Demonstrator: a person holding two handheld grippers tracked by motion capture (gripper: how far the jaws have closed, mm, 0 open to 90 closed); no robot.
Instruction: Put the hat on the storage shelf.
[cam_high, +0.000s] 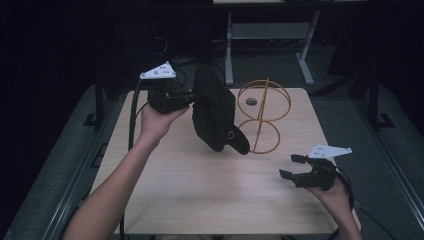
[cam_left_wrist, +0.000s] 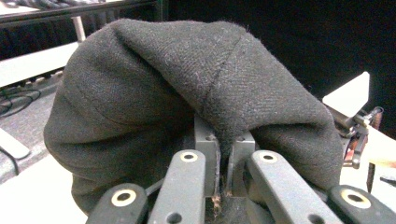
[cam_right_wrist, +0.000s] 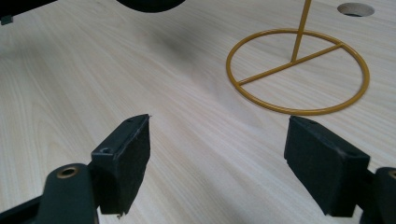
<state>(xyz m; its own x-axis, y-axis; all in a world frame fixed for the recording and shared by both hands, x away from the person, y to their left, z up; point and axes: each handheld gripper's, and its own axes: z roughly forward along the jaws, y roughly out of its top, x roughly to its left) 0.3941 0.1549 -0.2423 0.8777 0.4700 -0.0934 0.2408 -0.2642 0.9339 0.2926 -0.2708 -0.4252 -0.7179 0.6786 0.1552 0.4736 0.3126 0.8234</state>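
High view | left gripper (cam_high: 192, 96) clenches cap (cam_high: 216, 112), hanging beside wire stand (cam_high: 263, 116) | right gripper (cam_high: 291, 166) released, stand ahead of its fingers.

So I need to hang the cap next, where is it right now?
In the high view the cap hangs above the table's left-middle, pinched in the left tool, just left of the wire stand.

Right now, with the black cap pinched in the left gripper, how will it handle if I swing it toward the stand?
The black cap looks floppy: its wool-like cloth folds around the left gripper. It probably sways as it hangs. The wire stand seems light, so a bump might tip it.
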